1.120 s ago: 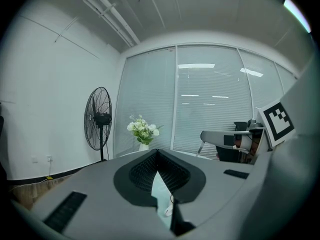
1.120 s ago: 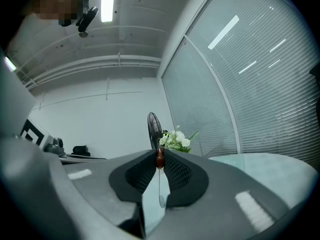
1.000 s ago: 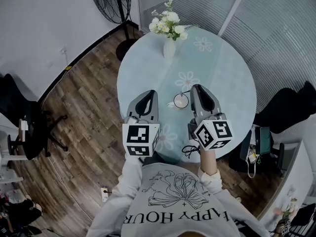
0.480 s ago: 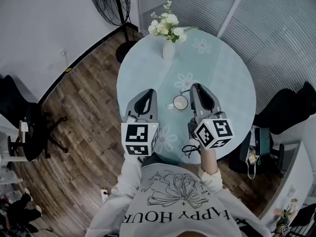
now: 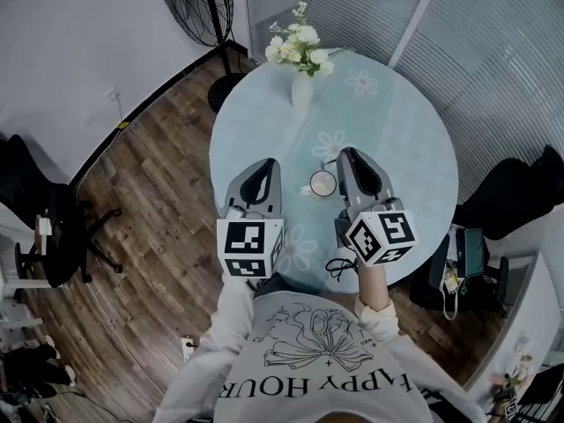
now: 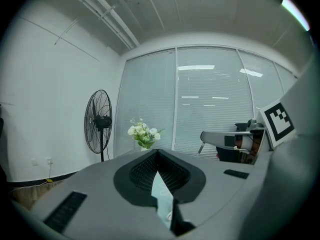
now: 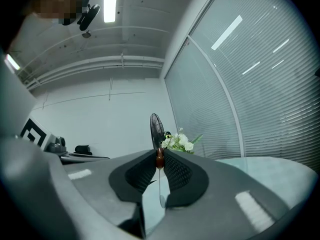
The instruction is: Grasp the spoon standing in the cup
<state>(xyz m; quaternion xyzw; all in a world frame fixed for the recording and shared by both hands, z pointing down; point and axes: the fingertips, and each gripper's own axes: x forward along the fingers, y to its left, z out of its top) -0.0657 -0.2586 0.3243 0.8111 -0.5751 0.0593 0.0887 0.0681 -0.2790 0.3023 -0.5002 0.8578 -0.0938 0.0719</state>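
Spoon, thin stem with brown end, standing in white cup mid round table, its end pinched between the closed jaws of right gripper; left gripper, jaws together, empty, left of cup.

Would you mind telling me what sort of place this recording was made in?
Most likely an office or meeting room: a wall of glass panels with blinds, a round table with a vase of flowers, a pedestal fan and a black office chair on a wood floor.
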